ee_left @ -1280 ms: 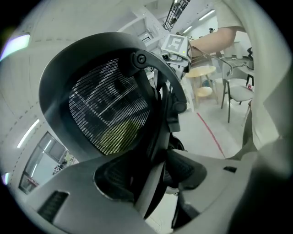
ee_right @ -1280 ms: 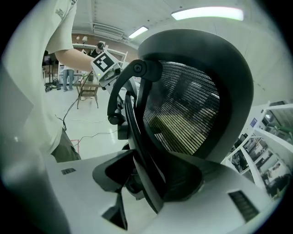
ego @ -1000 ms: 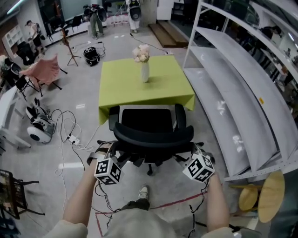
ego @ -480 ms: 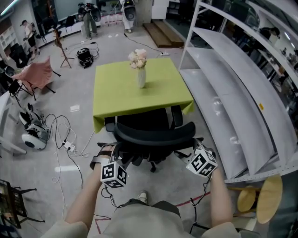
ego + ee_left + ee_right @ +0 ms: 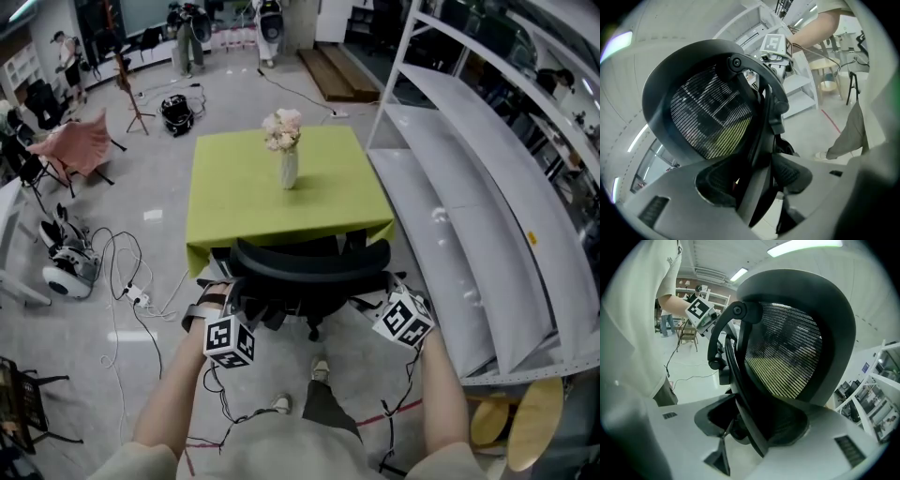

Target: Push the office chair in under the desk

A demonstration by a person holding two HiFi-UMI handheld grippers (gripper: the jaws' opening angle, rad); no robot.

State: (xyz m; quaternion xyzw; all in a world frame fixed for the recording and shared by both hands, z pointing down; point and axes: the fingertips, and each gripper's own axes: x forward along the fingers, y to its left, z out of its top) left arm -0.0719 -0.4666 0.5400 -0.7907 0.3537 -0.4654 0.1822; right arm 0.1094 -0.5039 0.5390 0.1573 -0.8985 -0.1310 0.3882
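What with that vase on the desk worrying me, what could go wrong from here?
1. The office chair is partly under the desk. If it knocks the edge, the tall, narrow vase of flowers might tip.
2. The hanging green cloth could catch on the chair and get dragged.
3. Cables lie on the floor near the person's feet, so tripping is possible.

Beige short-sleeved shirt point(image 5: 272, 452), dark trousers point(image 5: 323, 409), pale shoes point(image 5: 321, 370); black-and-white marker cubes point(image 5: 230, 340), black cables point(image 5: 217, 403).

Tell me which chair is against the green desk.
The black office chair with the mesh back, directly at the desk's near edge; the pink chair stands far off on the left.
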